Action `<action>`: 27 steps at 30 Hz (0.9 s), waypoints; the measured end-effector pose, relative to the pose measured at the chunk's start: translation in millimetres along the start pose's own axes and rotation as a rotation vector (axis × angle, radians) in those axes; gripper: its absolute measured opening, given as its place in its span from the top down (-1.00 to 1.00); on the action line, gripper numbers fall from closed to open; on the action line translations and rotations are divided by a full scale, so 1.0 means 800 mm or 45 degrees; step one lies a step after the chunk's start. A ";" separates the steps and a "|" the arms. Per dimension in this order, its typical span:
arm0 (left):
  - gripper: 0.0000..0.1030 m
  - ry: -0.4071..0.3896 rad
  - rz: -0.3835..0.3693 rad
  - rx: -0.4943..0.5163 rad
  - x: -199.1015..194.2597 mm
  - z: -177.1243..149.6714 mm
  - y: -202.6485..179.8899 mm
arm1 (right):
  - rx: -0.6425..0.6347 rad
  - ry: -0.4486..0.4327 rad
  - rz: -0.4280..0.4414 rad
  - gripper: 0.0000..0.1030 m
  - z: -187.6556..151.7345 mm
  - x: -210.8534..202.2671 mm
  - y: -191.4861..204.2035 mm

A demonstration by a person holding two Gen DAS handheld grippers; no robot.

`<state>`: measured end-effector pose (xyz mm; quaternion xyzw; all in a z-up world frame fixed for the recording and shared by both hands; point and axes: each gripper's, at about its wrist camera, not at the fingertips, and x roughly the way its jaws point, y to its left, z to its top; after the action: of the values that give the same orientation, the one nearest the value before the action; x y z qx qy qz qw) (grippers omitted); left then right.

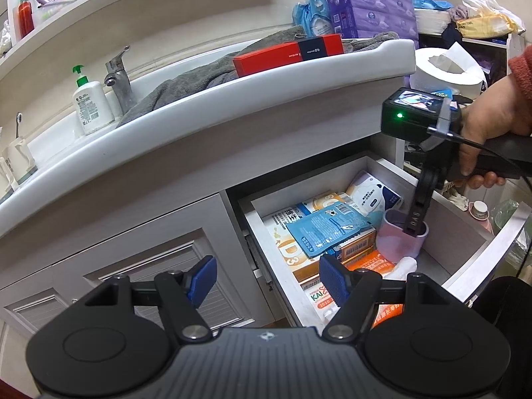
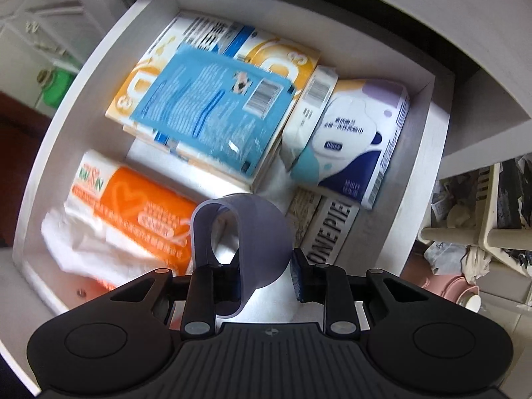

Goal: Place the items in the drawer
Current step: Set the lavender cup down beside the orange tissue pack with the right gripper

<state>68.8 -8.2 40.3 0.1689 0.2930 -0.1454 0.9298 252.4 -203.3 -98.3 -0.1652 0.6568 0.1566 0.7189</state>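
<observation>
Over the open drawer (image 1: 472,232) at our three o'clock, our right claw (image 2: 266,279) points straight down, pinching the lilac cup's (image 2: 252,232) wall; our left claw (image 1: 266,279) idles wide.

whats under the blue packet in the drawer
The blue packet lies on orange-and-white boxes whose edges stick out around it. What sits under its middle, or beneath those boxes, is covered.

Left gripper (image 1: 267,277): held low and angled slightly downward, jaws apart with nothing between the blue pads (image 1: 332,281). Right gripper (image 2: 264,281): pointed straight down, gripped by a hand (image 1: 488,133) emerging from a red sleeve (image 1: 522,69). Its jaws appear to pinch a cup (image 2: 252,236) wall, one finger inside, though blur obscures contact.
</observation>
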 end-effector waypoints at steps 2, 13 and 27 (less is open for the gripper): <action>-0.59 0.000 -0.003 0.003 0.001 0.001 -0.002 | -0.018 0.012 -0.009 0.47 -0.003 -0.003 0.002; -0.60 0.003 -0.008 0.015 0.003 0.001 -0.005 | -0.144 0.126 -0.063 0.48 -0.009 0.006 0.025; -0.60 -0.003 -0.017 0.004 0.003 0.003 -0.005 | -0.520 0.272 -0.184 0.47 0.005 0.023 0.068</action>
<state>70.1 -13.0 40.0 0.1682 0.2927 -0.1524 0.9289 233.5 -153.0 -118.4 -0.3692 0.6702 0.2159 0.6065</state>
